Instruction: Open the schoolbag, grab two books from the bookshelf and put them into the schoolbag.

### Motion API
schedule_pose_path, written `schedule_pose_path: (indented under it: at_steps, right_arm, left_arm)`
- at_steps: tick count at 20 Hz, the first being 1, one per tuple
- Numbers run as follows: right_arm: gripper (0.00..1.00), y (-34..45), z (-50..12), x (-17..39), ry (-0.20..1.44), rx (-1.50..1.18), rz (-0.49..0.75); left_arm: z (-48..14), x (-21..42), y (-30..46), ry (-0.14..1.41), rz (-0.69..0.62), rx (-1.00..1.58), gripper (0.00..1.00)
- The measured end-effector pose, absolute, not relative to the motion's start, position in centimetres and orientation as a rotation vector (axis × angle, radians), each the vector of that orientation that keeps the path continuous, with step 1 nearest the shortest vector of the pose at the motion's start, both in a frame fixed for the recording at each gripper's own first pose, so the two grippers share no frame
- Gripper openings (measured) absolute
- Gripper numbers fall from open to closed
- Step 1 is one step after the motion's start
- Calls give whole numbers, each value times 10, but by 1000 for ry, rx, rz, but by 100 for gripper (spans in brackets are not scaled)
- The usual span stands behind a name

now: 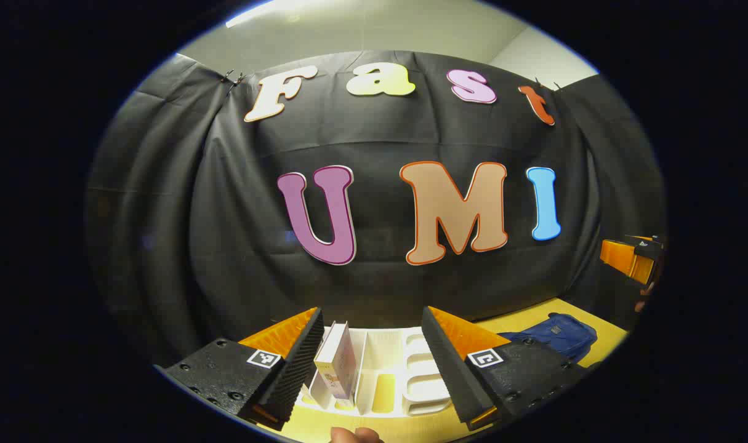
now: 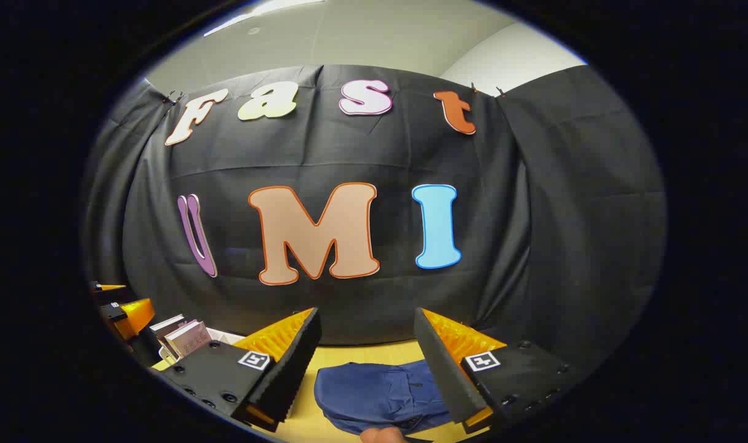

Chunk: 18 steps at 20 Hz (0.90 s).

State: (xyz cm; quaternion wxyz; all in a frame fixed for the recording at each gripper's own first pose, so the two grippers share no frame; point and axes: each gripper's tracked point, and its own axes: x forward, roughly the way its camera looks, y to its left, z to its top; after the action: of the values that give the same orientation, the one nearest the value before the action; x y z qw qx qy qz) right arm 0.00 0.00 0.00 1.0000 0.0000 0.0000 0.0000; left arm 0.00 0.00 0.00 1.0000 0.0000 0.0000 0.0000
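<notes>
The bookshelf (image 1: pixel 380 375) stood on the table (image 1: pixel 534 317) before the booth wall, books (image 1: pixel 338 363) upright in its left compartment. The schoolbag (image 1: pixel 555 335) lay on the table to the bookshelf's right.

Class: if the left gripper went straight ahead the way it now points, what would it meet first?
Probably the book standing in the white bookshelf: it sits between the open jaws of the left gripper, nearer one side. Depth is hard to judge.
</notes>
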Motion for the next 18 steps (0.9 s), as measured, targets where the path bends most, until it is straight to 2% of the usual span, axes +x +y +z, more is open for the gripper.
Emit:
schedule_pose_path:
  at_steps: [3,5,9,10,13,14,18]
  right_arm:
    - [92,5,1,4,-6,-3,23]
    - [98,7,1,4,-8,-12,38]
    - [97,8,0,2,-8,-14,52]
    - [100,7,1,1,-9,-12,53]
    - [98,4,0,0,-6,-3,51]
    - [92,3,0,0,-3,-2,50]
    - [92,2,4,-4,-8,-10,50]
  left_arm:
    - [4,1,-1,-7,14,18,94]
    - [3,0,-2,-9,16,26,94]
    - [4,-1,-2,-9,19,30,94]
    - [4,0,-3,-8,18,32,94]
    - [5,-2,-3,-16,20,38,94]
    - [5,-2,-3,-15,22,39,94]
    - [4,-2,-3,-5,21,41,94]
